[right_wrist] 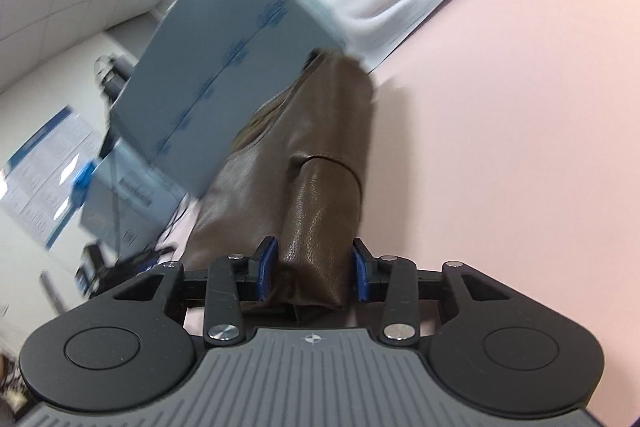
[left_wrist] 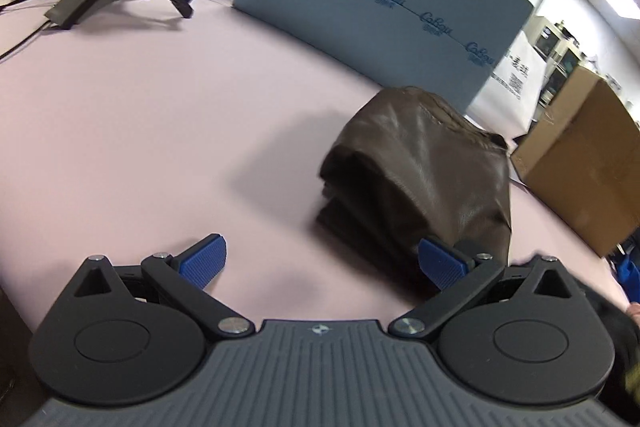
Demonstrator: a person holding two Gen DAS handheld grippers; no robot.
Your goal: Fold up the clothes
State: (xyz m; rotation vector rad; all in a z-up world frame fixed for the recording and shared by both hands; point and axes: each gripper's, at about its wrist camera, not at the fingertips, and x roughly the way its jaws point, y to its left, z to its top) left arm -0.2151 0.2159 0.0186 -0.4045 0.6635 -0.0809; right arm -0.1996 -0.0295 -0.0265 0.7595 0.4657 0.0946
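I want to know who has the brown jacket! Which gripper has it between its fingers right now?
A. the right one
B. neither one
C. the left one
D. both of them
A: in the right wrist view the right gripper has a fold of the brown jacket between its blue pads, while the left gripper is spread wide open with nothing between its fingers.

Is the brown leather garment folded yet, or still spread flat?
Folded. The brown leather garment sits as a compact bundle with stacked layers along its near edge on the pink table.
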